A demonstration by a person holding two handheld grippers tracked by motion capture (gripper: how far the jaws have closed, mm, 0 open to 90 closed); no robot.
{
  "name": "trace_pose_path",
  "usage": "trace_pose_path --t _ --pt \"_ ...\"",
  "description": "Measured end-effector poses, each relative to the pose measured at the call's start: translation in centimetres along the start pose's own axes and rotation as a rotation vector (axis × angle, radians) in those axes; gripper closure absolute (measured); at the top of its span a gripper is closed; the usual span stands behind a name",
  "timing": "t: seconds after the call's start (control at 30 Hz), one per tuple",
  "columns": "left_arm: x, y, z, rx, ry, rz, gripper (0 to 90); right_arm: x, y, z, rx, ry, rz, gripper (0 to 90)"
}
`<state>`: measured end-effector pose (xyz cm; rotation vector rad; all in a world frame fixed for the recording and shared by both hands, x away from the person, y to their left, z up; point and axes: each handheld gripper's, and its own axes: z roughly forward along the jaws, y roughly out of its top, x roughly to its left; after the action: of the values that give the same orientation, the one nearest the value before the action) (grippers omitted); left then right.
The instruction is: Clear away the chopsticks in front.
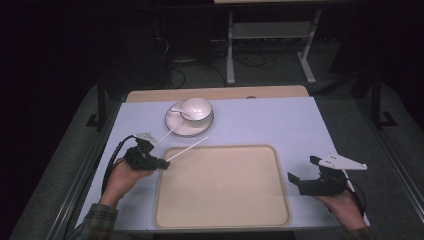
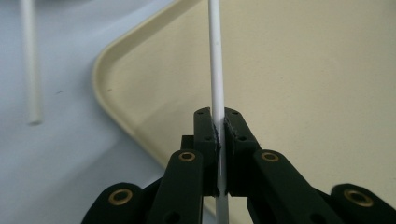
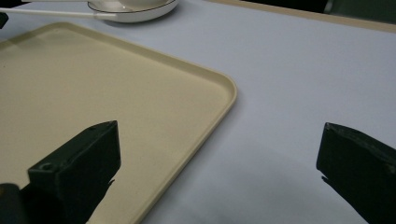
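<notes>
My left gripper point(image 1: 162, 163) is shut on a thin white stick point(image 1: 187, 149) that slants up and right over the far left corner of the beige tray point(image 1: 220, 190). In the left gripper view the pads point(image 2: 205, 128) pinch the stick point(image 2: 215, 56) above the tray's corner point(image 2: 303, 70). A second white stick point(image 1: 167, 134) lies on the table, its far end at the saucer. The right gripper point(image 1: 302, 169) rests at the tray's right edge, open; in its own view nothing is between the jaws of this gripper point(image 3: 219, 135).
A white bowl point(image 1: 196, 109) with a white spoon point(image 1: 177, 110) sits on a saucer point(image 1: 175, 127) at the back of the pale blue table point(image 1: 280, 125). The saucer's rim point(image 3: 140, 16) and the tray point(image 3: 93, 88) appear in the right gripper view.
</notes>
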<state>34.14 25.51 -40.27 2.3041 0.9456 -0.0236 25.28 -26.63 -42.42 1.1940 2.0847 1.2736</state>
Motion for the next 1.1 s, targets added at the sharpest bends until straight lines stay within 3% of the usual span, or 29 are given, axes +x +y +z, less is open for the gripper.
trace_pose_path --t 0.23,0.47,0.9,1.1 --pt "-1.4 0.4 1.1 0.019 -0.019 0.042 85.3 0.0 0.0 0.0 0.001 0.0 0.0 0.0" --pt "-1.9 0.5 2.2 0.037 -0.045 0.05 85.3 -0.1 -0.1 -0.1 0.002 -0.003 0.001 0.0" --pt "-2.3 0.5 3.5 0.047 -0.021 0.041 85.0 -0.1 -0.1 0.0 0.001 -0.003 0.002 0.0" --pt "-2.9 0.6 4.3 0.069 -0.005 0.06 84.7 -0.1 -0.1 0.0 0.003 -0.003 0.0 0.0"
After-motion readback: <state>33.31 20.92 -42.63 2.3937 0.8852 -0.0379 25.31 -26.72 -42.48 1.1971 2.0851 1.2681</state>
